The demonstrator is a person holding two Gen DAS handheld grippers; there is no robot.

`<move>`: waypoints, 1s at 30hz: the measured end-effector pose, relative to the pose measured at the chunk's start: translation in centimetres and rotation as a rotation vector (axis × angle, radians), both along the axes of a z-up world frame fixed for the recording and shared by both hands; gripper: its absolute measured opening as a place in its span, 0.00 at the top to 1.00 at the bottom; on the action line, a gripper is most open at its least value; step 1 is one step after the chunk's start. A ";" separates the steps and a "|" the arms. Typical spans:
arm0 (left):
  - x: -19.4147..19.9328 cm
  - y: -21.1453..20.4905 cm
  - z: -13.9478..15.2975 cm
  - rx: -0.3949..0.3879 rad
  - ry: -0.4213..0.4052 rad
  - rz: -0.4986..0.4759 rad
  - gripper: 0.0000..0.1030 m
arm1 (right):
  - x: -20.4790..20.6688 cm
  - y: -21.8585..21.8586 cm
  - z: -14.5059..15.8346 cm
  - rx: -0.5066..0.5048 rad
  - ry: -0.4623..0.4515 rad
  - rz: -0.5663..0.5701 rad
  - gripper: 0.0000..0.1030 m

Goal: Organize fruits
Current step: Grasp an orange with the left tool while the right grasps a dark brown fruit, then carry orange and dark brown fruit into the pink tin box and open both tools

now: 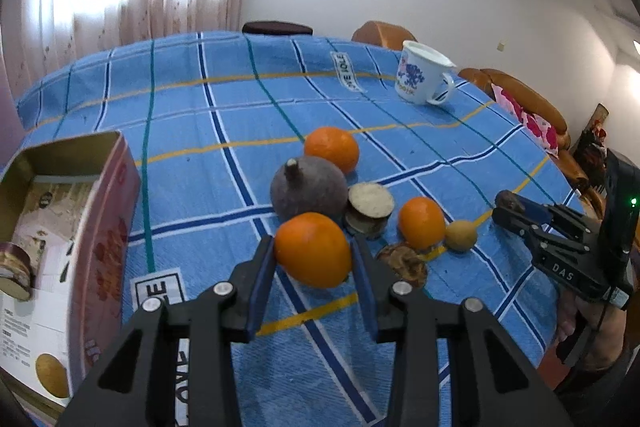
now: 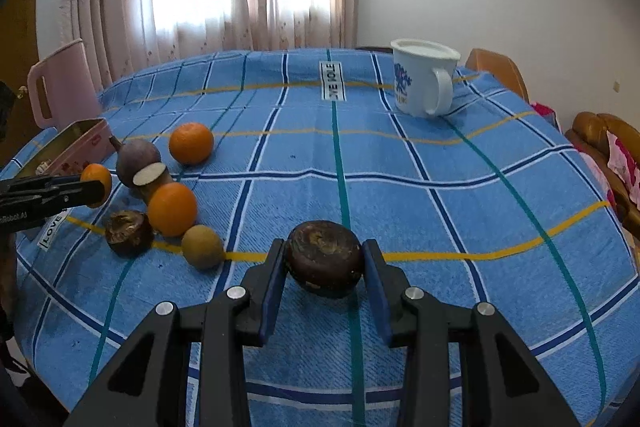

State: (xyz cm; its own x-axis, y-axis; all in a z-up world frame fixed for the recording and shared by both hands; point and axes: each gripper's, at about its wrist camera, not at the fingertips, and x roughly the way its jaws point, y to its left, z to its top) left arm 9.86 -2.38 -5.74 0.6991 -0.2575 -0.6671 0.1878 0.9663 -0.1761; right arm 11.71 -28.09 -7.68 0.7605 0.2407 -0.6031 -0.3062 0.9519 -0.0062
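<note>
My left gripper (image 1: 313,251) is shut on an orange (image 1: 313,249), held just above the blue checked tablecloth (image 1: 224,115). My right gripper (image 2: 324,259) is shut on a dark brown round fruit (image 2: 325,257); it also shows at the right of the left wrist view (image 1: 510,205). On the cloth lie two more oranges (image 1: 332,147) (image 1: 422,223), a purple root with a stem (image 1: 308,187), a cut pale-faced piece (image 1: 370,209), a small tan fruit (image 1: 461,235) and another dark brown fruit (image 1: 404,263). An open pink box (image 1: 100,227) stands at the left.
A white mug with a blue pattern (image 1: 422,75) stands at the far right of the table. A pink jug (image 2: 60,87) stands behind the box. Wooden chairs with a pink cushion (image 1: 528,115) line the right edge. Curtains hang behind the table.
</note>
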 end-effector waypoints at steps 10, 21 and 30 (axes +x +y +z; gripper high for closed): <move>-1.2 0.1 1.1 0.022 -0.095 0.029 0.62 | -1.1 0.0 0.5 0.012 -0.079 0.013 0.62; -2.4 0.0 1.8 0.042 -0.171 0.063 0.62 | -1.9 -0.2 0.8 0.025 -0.145 0.017 0.62; -3.1 0.0 2.2 0.053 -0.213 0.083 0.62 | -2.6 -0.3 1.0 0.037 -0.190 0.026 0.62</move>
